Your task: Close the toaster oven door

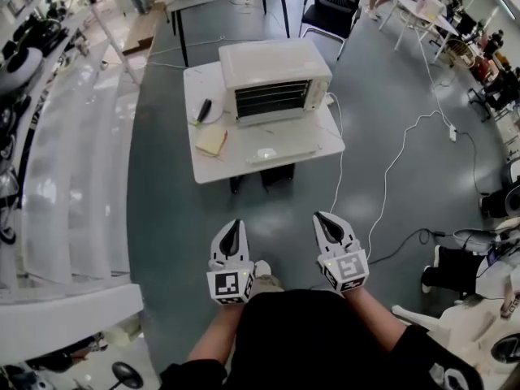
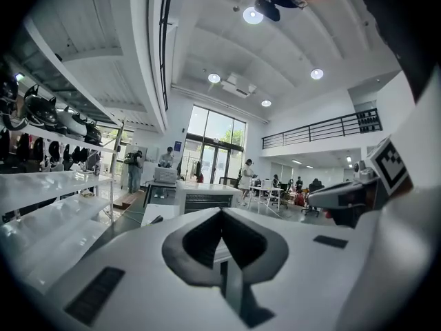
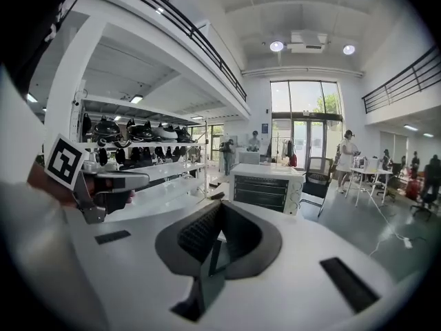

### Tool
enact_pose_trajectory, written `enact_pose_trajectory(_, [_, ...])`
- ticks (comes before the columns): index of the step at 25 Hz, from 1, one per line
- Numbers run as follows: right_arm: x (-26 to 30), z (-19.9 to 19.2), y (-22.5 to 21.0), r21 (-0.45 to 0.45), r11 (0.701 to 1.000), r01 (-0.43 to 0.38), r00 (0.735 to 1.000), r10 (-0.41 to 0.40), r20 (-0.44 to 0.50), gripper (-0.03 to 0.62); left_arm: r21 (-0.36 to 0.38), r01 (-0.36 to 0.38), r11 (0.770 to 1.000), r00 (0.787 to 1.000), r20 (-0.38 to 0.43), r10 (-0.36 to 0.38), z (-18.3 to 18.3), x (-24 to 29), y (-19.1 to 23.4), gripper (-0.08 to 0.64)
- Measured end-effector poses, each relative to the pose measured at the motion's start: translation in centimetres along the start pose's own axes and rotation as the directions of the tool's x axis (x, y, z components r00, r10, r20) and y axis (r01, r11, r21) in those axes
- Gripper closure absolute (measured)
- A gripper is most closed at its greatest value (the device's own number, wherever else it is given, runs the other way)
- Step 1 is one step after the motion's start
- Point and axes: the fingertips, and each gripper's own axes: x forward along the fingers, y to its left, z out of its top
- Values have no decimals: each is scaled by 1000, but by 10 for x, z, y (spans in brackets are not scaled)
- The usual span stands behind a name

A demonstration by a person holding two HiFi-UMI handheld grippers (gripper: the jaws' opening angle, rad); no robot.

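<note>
A white toaster oven (image 1: 275,78) stands on a small white table (image 1: 325,140) a few steps ahead of me, its racks showing at the front. Its door (image 1: 281,153) seems folded down flat towards me. The oven (image 2: 207,200) shows small beyond the left gripper's jaws, and the oven (image 3: 265,185) again beyond the right gripper's. My left gripper (image 1: 233,232) and right gripper (image 1: 325,222) are held close to my body, far short of the table. The jaws of the left gripper (image 2: 222,216) and right gripper (image 3: 219,209) meet with nothing between them.
A tan slice (image 1: 211,141) and a black utensil on a plate (image 1: 202,110) lie on the table's left part. A white cable (image 1: 390,169) trails over the floor at right. Long white shelves (image 1: 65,177) run along the left. More tables and chairs (image 1: 329,10) stand behind.
</note>
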Motion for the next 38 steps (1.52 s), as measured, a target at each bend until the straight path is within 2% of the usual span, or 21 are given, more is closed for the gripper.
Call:
enact_pose_trajectory(4, [40, 13, -2, -8, 1000, 28, 1000, -28, 0, 571, -19, -9, 1000, 1000, 16, 9, 8, 17, 37, 541])
enact_pose_trajectory(8, [72, 12, 3, 6, 1000, 29, 999, -29, -30, 571, -70, -14, 997, 1000, 9, 15, 10, 27, 67, 541])
enact_pose_trajectory(14, [84, 6, 11, 35, 999, 10, 999, -9, -35, 571, -53, -8, 999, 1000, 10, 8, 7, 41, 95, 541])
enact_pose_trajectory(20, [90, -1, 1, 28, 999, 46, 998, -44, -50, 571, -91, -7, 996, 1000, -2, 7, 0, 39, 99, 541])
enact_pose_trajectory(26, [86, -14, -16, 52, 996, 70, 996, -68, -49, 571, -88, -5, 996, 1000, -7, 4, -5, 35, 82, 541])
enact_pose_trajectory(29, [94, -16, -26, 102, 993, 62, 997, -58, -43, 571, -78, -11, 997, 1000, 3, 11, -2, 39, 78, 541])
enact_pose_trajectory(38, [132, 0, -80, 98, 995, 24, 1000, -23, -19, 571, -47, -123, 991, 992, 1, 123, 8, 88, 97, 541])
